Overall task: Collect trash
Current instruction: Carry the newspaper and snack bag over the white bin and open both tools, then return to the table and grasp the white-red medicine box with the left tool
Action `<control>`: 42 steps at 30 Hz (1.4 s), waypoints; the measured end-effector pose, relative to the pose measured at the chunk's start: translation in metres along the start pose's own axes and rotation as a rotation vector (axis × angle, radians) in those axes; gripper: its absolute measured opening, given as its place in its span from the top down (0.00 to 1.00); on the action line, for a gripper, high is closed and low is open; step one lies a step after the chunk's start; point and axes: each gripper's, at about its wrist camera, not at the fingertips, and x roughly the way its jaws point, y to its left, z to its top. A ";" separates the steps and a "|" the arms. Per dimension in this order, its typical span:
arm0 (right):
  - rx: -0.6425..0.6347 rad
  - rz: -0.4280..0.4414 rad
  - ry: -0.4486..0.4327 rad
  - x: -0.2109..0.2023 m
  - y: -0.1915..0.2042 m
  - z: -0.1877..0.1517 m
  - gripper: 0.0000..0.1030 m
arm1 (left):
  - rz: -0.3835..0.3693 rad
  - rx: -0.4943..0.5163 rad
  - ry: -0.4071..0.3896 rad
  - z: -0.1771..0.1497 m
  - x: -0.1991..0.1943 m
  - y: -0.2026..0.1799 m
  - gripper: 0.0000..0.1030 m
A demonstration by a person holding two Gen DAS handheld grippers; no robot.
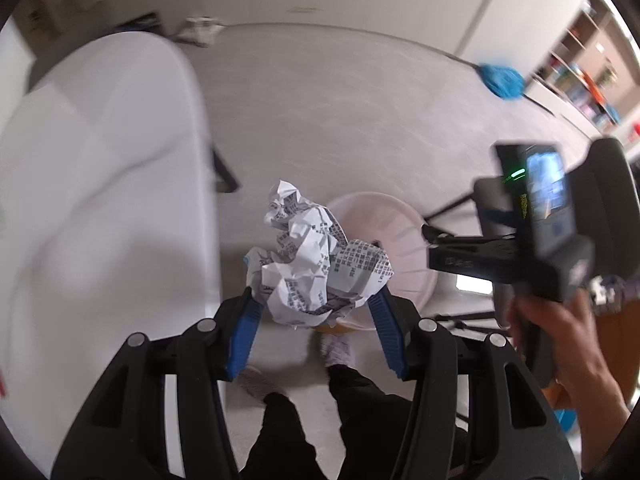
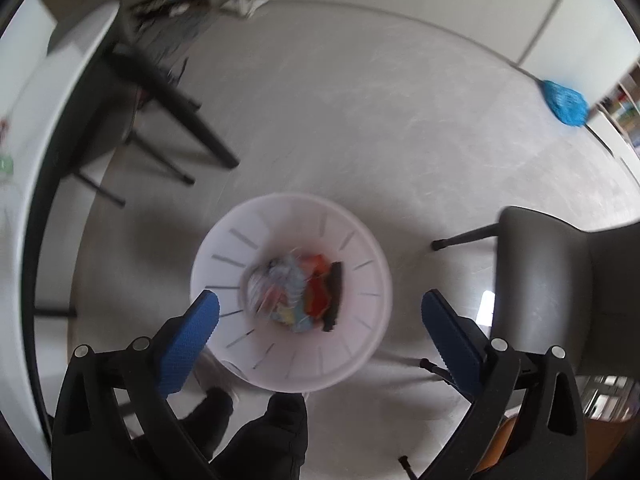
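Note:
My left gripper (image 1: 316,300) is shut on a crumpled ball of printed white paper (image 1: 316,256) and holds it in the air, beside and above a white slotted waste basket (image 1: 404,248) on the floor. My right gripper (image 2: 320,308) is open and empty, held straight above the same basket (image 2: 360,360). The basket holds blurred trash (image 2: 296,292): pale paper, red and orange scraps and a dark flat piece. The right gripper's body and the hand on it show in the left wrist view (image 1: 532,248).
A white table (image 1: 100,200) with black legs (image 2: 176,112) stands to the left. A grey chair (image 2: 560,280) stands to the right. A blue mop head (image 2: 564,102) lies on the floor far right. The person's dark-trousered legs (image 2: 260,432) are below the grippers.

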 end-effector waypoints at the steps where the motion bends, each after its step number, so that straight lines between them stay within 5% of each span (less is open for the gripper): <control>1: 0.016 -0.005 -0.017 -0.011 -0.010 -0.003 0.03 | -0.011 0.013 0.007 0.002 0.007 -0.006 0.50; 5: 0.056 -0.018 -0.048 -0.038 -0.047 -0.011 0.03 | -0.056 0.083 0.040 0.011 0.040 -0.038 0.44; 7: 0.067 -0.025 -0.050 -0.046 -0.062 -0.015 0.03 | -0.056 0.084 0.049 0.014 0.046 -0.045 0.20; 11: 0.080 -0.033 -0.054 -0.056 -0.079 -0.020 0.03 | -0.065 0.043 0.045 0.020 0.044 -0.048 0.07; 22: -0.015 0.027 -0.111 -0.083 -0.042 0.003 0.03 | -0.031 -0.126 0.009 0.020 0.013 -0.006 0.07; 31: -0.354 0.159 -0.232 -0.136 0.109 0.036 0.02 | 0.059 -0.376 -0.095 -0.012 -0.057 0.104 0.08; 42: -0.686 0.363 -0.300 -0.166 0.344 0.033 0.02 | 0.345 -0.929 -0.154 -0.152 -0.144 0.343 0.08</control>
